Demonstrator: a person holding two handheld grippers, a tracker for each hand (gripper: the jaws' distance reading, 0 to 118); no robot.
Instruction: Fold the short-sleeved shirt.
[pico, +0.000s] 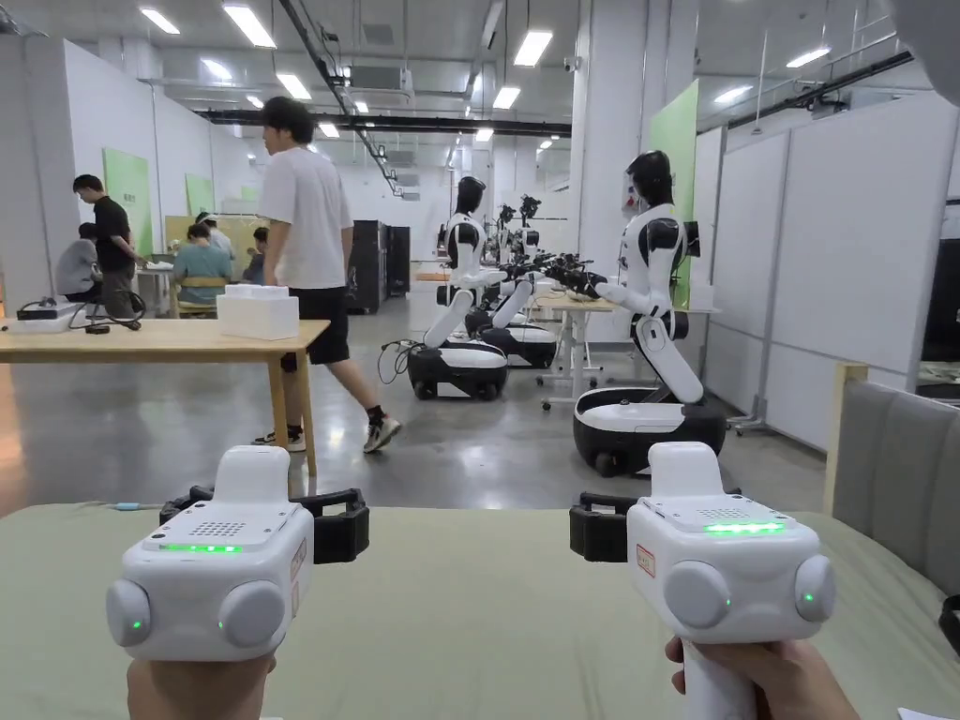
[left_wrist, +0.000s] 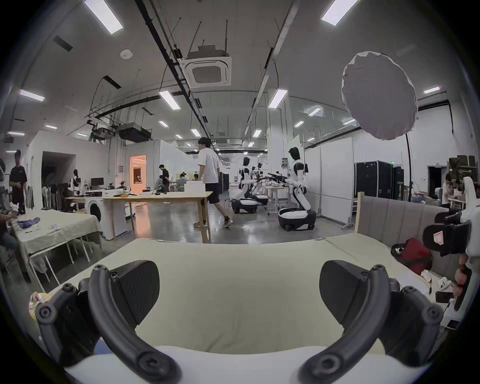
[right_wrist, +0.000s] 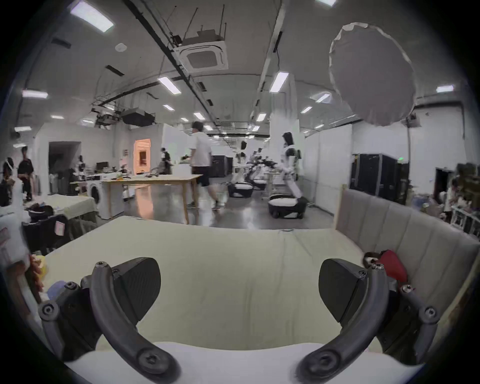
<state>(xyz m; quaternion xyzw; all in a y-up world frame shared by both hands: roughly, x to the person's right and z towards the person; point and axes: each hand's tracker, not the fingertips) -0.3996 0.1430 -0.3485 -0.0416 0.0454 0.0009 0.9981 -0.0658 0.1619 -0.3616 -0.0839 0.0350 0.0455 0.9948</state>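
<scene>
Both grippers hover side by side over a pale green sheet (pico: 469, 609) that covers a bed-like surface. A hand holds each one. In the head view my left gripper (pico: 262, 511) is at the lower left and my right gripper (pico: 670, 511) at the lower right, both aimed at the far edge. The left gripper (left_wrist: 239, 291) has its jaws spread wide with only sheet between them. The right gripper (right_wrist: 239, 288) stands the same way, open and holding nothing. The left gripper view also catches the right gripper (left_wrist: 449, 236) at its right edge.
A grey padded headboard (pico: 891, 469) borders the sheet on the right, with a red and black bundle (left_wrist: 413, 253) and small items at its foot. Beyond the far edge stand a wooden table (pico: 159, 342), a walking person (pico: 309, 272) and several white humanoid robots (pico: 647, 281).
</scene>
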